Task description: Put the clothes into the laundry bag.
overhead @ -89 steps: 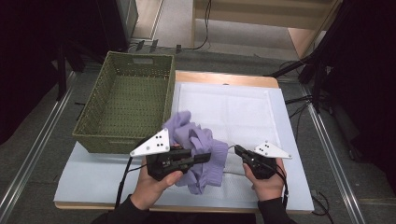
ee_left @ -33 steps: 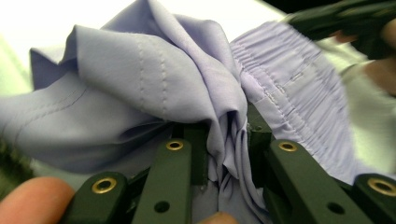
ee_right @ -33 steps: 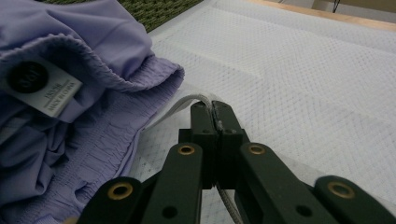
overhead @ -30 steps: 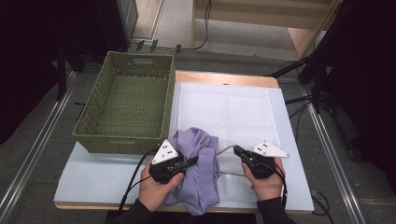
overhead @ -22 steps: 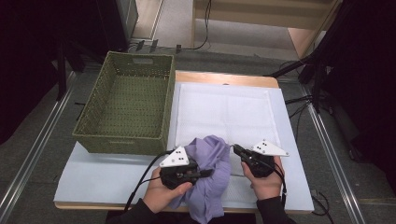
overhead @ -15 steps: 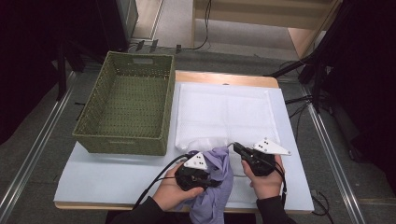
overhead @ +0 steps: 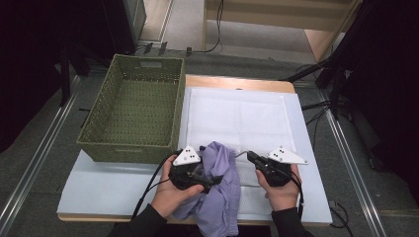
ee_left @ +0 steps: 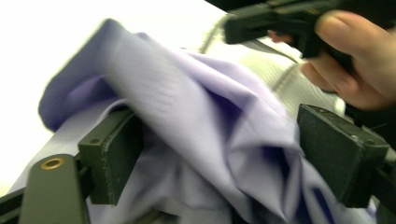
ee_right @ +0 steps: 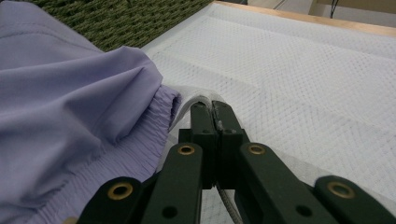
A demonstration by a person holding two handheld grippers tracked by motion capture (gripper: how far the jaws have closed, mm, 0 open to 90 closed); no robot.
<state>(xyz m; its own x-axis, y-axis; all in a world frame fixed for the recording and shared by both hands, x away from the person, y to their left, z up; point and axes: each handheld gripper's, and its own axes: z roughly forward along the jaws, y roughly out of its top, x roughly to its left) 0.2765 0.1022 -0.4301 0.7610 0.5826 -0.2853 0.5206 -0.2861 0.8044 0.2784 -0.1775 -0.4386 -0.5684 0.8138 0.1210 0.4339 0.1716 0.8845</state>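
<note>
A crumpled lilac garment [overhead: 222, 190] lies at the table's front edge, and part of it hangs over the edge. My left gripper [overhead: 211, 180] is pushed into it from the left. It stands open, and folds of the lilac garment [ee_left: 196, 116] lie between its wide-apart pads [ee_left: 112, 154]. My right gripper [overhead: 250, 157] sits just right of the garment. It is shut at the tip [ee_right: 212, 110] on a raised fold of the white mesh cloth [ee_right: 299, 79], with the garment's elastic hem [ee_right: 140, 135] beside it.
A green woven basket [overhead: 129, 151] stands at the back left and shows nothing in it. The white mesh cloth [overhead: 237, 116] is spread over the table's middle. A bare strip of white board [overhead: 106, 180] runs along the front left.
The garment has been dragged from the middle toward the front edge and now hangs over it. My left gripper swept right with it, then eased back left. The right gripper stayed put.
</note>
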